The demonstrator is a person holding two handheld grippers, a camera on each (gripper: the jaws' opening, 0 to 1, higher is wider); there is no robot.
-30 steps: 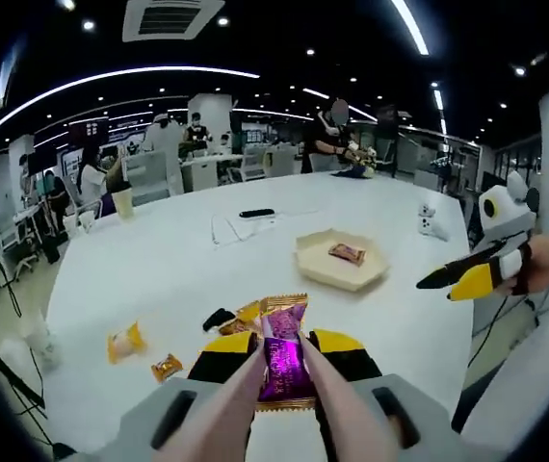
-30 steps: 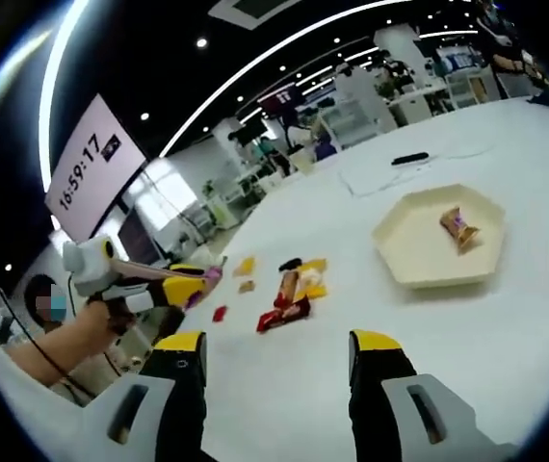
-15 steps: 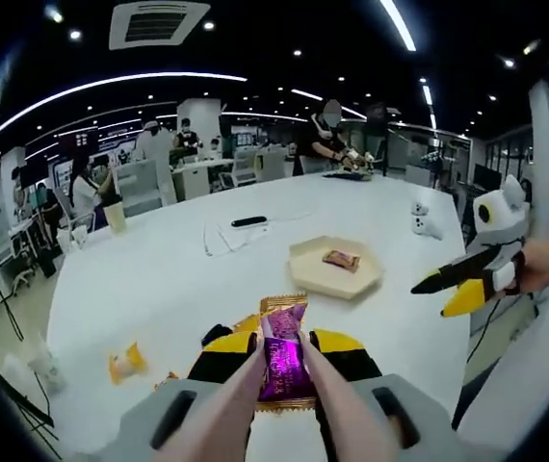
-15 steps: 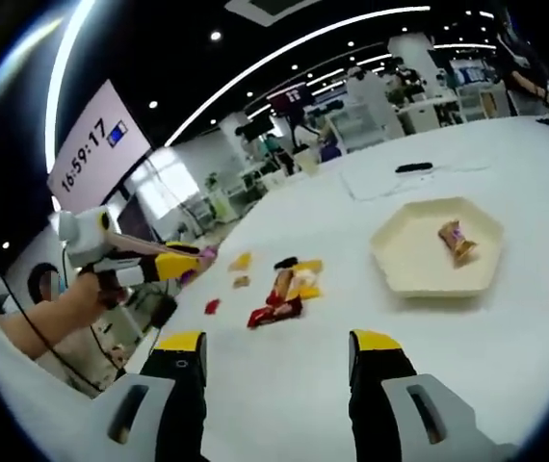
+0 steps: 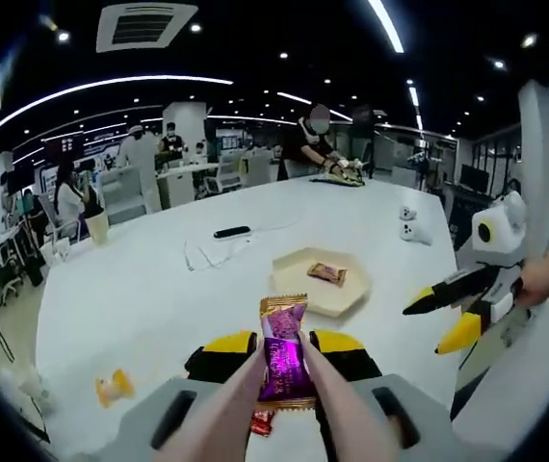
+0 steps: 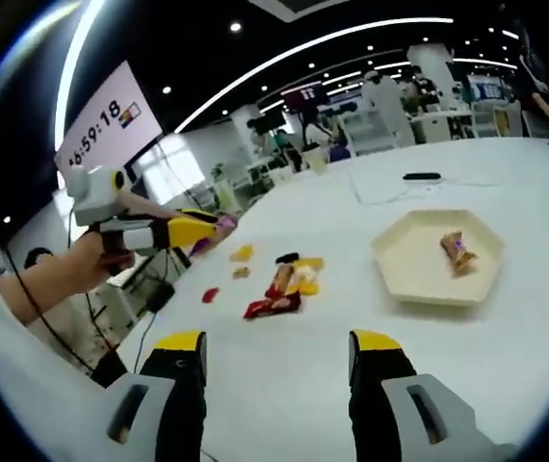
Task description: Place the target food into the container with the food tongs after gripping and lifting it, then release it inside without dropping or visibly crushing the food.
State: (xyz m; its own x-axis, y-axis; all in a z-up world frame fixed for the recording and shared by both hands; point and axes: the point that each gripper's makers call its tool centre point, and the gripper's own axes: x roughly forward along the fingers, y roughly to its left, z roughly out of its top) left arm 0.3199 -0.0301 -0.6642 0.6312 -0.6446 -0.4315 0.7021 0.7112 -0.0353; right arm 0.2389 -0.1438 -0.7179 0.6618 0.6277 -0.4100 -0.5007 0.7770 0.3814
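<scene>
My left gripper is shut on beige food tongs, and their tips pinch a purple snack packet held upright above the white table. Beyond it lies the cream hexagonal tray holding one wrapped snack. My right gripper stands open with nothing between its fingers, and it also comes in from the right as the right gripper. In the right gripper view the left gripper hovers at the left, the tray lies at the right with its snack, and a pile of snacks sits between.
A black remote and a thin cable lie past the tray. An orange snack and a red packet rest near the table's front. People sit and stand at desks behind. A wall clock screen hangs at the left.
The left gripper has carried the purple packet away from the snack pile towards the tray, which now sits nearer the packet. In the right gripper view, the left gripper has drifted right.
</scene>
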